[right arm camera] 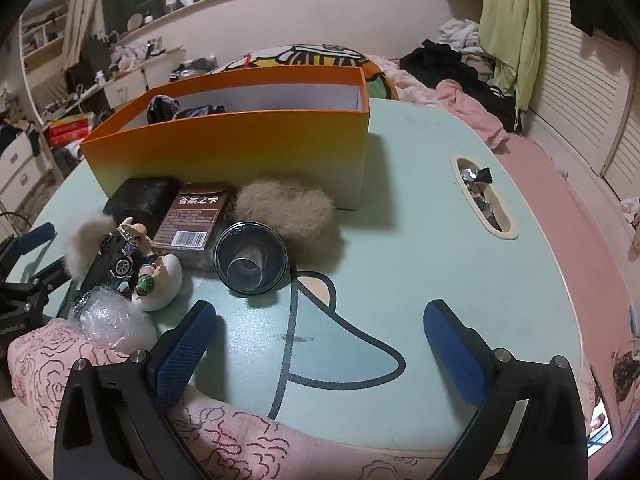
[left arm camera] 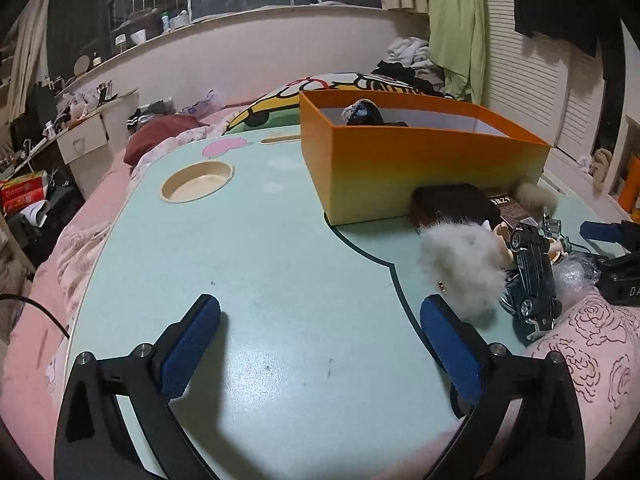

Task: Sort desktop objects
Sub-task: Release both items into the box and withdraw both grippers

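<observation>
Left tongs (left arm camera: 320,320): I see both blue pads spread wide over bare bench (left arm camera: 260,240), lower centre of frame, nothing between them.
Right tongs (right arm camera: 320,324): spread wide too, empty, over the printed outline on the bench (right arm camera: 420,220).
Left view only: a round cup recess (left arm camera: 197,181) at centre left of the frame, and the other tongs' blue tip (left arm camera: 600,232) at the right edge.
Right view only: an oval slot (right arm camera: 485,200) at centre right with foil wrappers in it; a brown card box (right arm camera: 196,216); a glass jar (right arm camera: 251,258) lying on its side, mouth toward me.
Objects to sort: clustered in front of the orange box (right arm camera: 240,148), namely a black case (right arm camera: 142,198), a beige fur puff (right arm camera: 286,212), a toy car (left arm camera: 534,276), a white fur puff (left arm camera: 460,264), a small figurine (right arm camera: 158,280).
In the way: pink rose-print bedding (right arm camera: 60,352) and crinkled plastic (right arm camera: 104,316) crowd the lower left of the right view.
Hard to make out: dark items inside the orange box (left arm camera: 420,168); I cannot name them.
</observation>
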The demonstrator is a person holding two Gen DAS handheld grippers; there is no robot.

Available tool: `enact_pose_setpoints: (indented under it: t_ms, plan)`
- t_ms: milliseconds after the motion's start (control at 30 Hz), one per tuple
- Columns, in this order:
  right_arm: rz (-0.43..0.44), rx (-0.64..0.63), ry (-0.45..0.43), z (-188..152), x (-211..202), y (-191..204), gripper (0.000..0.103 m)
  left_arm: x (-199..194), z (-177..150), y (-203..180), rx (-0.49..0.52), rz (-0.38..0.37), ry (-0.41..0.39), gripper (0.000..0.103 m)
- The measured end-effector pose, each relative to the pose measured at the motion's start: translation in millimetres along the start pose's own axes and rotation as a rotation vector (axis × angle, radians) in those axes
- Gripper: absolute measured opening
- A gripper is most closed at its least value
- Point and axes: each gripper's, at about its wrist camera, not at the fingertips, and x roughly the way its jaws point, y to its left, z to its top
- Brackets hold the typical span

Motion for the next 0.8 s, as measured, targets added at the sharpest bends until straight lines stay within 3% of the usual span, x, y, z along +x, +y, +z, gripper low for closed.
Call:
enact_pose_setpoints:
  t_ms: [200, 533, 600, 733, 800]
  plan:
    - [-0.011, 0.007, -0.012, 2.8, 2.8, 0.1, 0.103, 3.5, 4.4, -0.5, 0.001, -0.011, 0.037, 0.103]
    - [0.014, 0.030, -0.057, 3.4, 0.4, -6.4, 0.102, -1.0, -1.9, -3.8, 0.011, -0.012, -0.028, 0.103]
    - [0.038, 0.046, -0.081, 2.2, -3.6, -9.5, 0.096, -1.4, -2.6, -4.0, 0.010, -0.010, -0.032, 0.103]
    - [0.148, 0.096, -0.141, -1.2, -12.7, -20.6, 0.058, -2.0, -3.2, -3.6, 0.007, -0.012, -0.038, 0.103]
    - [0.211, 0.126, -0.195, -2.4, -22.4, -26.9, 0.050, -2.2, -3.2, -3.9, 0.006, -0.012, -0.039, 0.103]
